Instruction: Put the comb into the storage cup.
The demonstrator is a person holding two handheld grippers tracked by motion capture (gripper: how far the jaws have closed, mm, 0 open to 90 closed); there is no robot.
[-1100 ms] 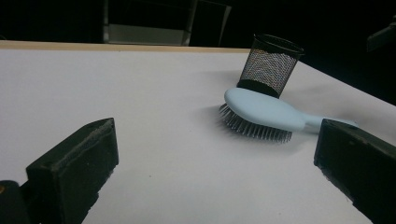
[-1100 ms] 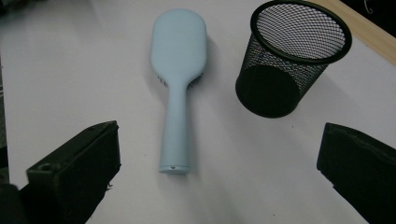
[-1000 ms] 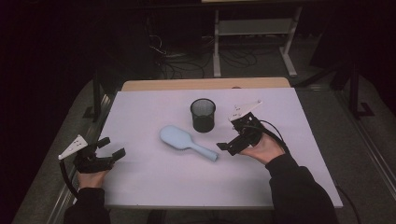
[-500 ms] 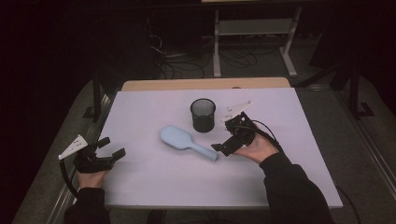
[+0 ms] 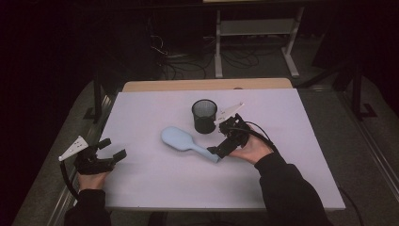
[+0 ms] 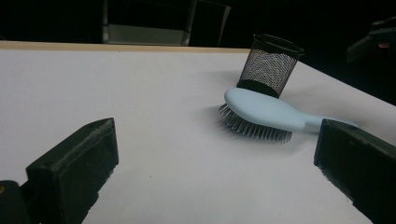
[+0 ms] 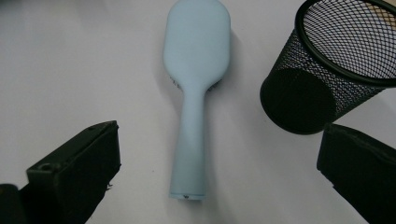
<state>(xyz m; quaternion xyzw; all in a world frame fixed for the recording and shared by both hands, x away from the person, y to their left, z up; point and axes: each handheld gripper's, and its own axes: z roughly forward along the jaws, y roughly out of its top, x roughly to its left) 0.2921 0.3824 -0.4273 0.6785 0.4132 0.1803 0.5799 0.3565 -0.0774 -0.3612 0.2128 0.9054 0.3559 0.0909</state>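
- Right gripper view: the right claw (image 7: 205, 186) is spread wide, its jaws either side of the hairbrush (image 7: 195, 79) handle end, not touching it.
- Hairbrush lies bristles down on the desk (image 5: 155, 188), beside the mesh cup (image 5: 204, 116); likely light, stiff, smooth plastic, so grip the narrow handle.
- Left claw (image 5: 113, 149) rests spread, well apart.
- Desk is matte white; the room is dark.

Both arms wear black long sleeves. Each hand carries a black gripper — the left gripper (image 5: 109, 149) and right gripper (image 5: 219, 151) have blocky, matte jaws, a pale three-cornered plate on top and a black trailing cable.
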